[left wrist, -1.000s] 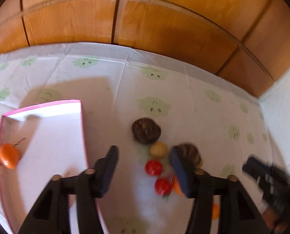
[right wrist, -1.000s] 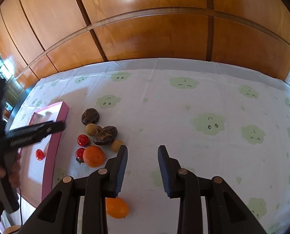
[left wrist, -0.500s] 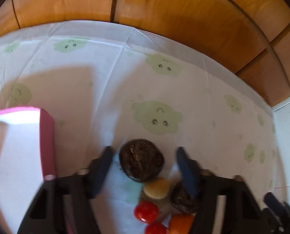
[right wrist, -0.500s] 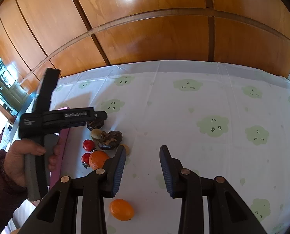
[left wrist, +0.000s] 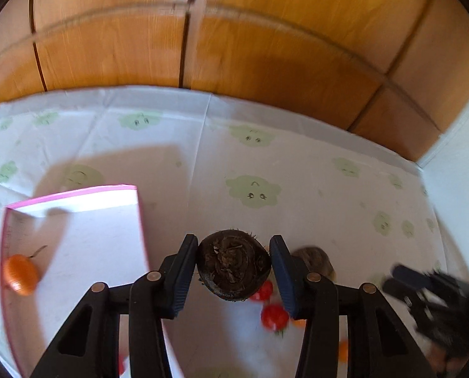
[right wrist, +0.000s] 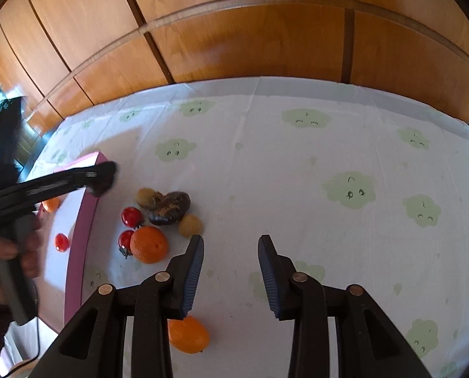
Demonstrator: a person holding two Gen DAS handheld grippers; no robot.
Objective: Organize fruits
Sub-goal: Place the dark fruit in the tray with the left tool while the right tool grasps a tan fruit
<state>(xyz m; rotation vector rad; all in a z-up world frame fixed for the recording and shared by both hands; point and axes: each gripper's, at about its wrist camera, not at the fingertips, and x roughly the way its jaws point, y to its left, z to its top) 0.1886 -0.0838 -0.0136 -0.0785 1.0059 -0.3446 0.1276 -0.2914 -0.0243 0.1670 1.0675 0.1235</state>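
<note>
My left gripper (left wrist: 233,267) is shut on a dark brown round fruit (left wrist: 233,266) and holds it above the table, beside the pink-rimmed tray (left wrist: 77,192). In the right wrist view the left gripper (right wrist: 103,178) is blurred at the tray's edge. The tray holds a small orange fruit (left wrist: 20,274) and a cherry tomato (right wrist: 61,242). On the cloth lie another dark fruit (right wrist: 170,208), two cherry tomatoes (right wrist: 132,215), two small yellow fruits (right wrist: 190,225), an orange (right wrist: 148,244) and another orange fruit (right wrist: 188,335). My right gripper (right wrist: 230,275) is open and empty, right of the pile.
A white tablecloth with green cloud faces (right wrist: 349,189) covers the table. A wooden panelled wall (right wrist: 250,37) stands behind it. The right gripper shows blurred at the right edge of the left wrist view (left wrist: 430,296).
My left gripper closed on the dark brown fruit and lifted it off the cloth, moving back toward the tray. The right gripper barely moved.
</note>
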